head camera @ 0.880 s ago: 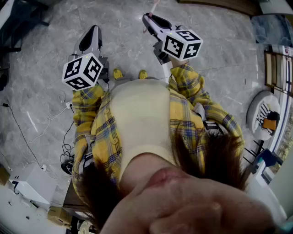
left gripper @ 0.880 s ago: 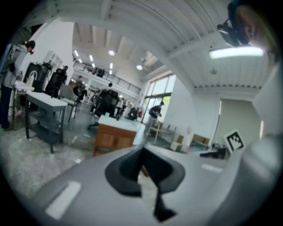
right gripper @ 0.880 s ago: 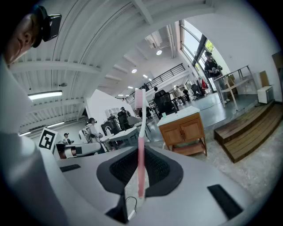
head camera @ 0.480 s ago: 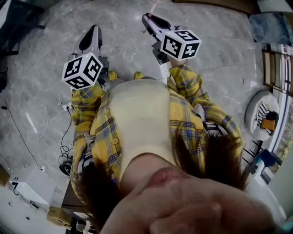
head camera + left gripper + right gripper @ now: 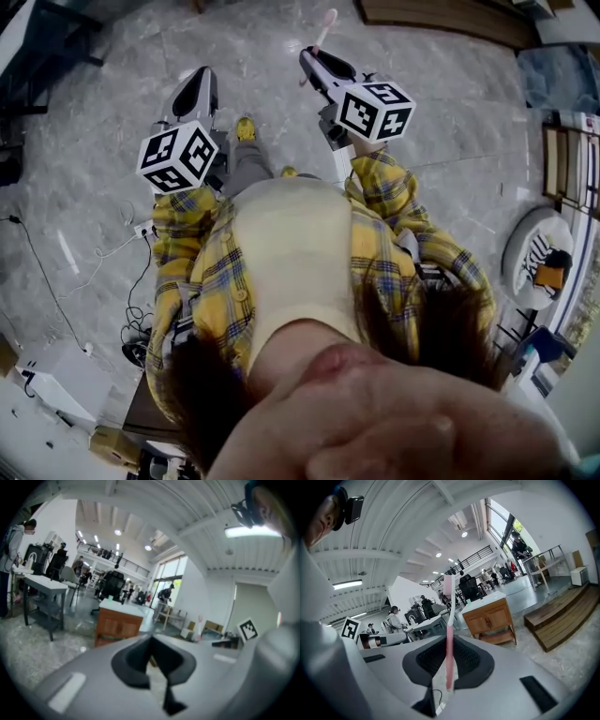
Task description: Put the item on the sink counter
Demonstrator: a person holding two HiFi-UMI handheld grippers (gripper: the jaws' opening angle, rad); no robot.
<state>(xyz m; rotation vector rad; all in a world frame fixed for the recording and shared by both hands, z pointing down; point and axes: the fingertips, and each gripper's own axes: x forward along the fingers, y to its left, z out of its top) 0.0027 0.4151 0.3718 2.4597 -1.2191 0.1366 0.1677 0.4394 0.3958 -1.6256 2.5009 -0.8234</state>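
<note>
A thin pink stick-like item (image 5: pixel 449 634), perhaps a toothbrush, stands upright between the pads of my right gripper (image 5: pixel 449 660), which is shut on it. In the head view its pale tip (image 5: pixel 323 26) pokes out past the right gripper (image 5: pixel 315 60), held over the grey floor. Ahead stands a wooden cabinet with a white sink counter (image 5: pixel 489 603), also seen in the left gripper view as the cabinet (image 5: pixel 119 622). My left gripper (image 5: pixel 153 644) is shut with nothing in it, and it is held out beside the right one (image 5: pixel 192 89).
A person in a yellow plaid shirt carries both grippers, one yellow shoe (image 5: pixel 245 128) forward. Wooden steps (image 5: pixel 560 613) lie right of the cabinet. Cables (image 5: pixel 103 248) trail on the floor at left. A grey table (image 5: pixel 44 585) and other people stand further off.
The person has stepped forward, with a leg and a yellow shoe now out in front. Both grippers sit slightly lower and further right in the head view, and the pink item's tip shows more.
</note>
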